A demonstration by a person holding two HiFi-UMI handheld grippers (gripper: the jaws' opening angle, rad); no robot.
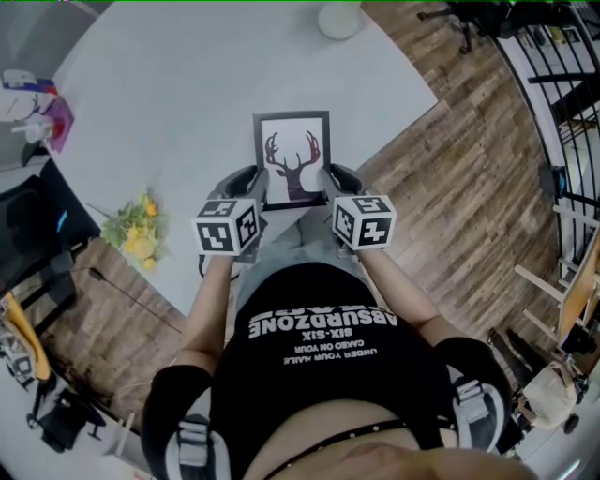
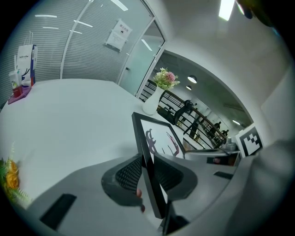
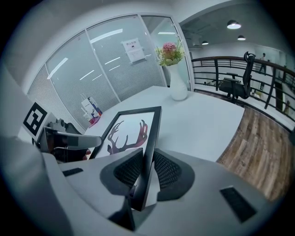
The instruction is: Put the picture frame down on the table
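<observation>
Head view: one picture frame (image 1: 292, 155), bearing an antler print, is held over the near edge of the white table (image 1: 187, 84). Its left edge is in the left gripper (image 1: 251, 187) and its right edge in the right gripper (image 1: 334, 183). One white vase (image 1: 338, 19) stands at the far edge; one yellow flower bunch (image 1: 139, 230) lies near left. Left gripper view: both jaws are clenched on the frame's black edge. Right gripper view: the jaws likewise clamp the opposite edge. The frame is probably light, rigid, smooth-sided and fragile at its face, so paired side-edge holds suit it.
</observation>
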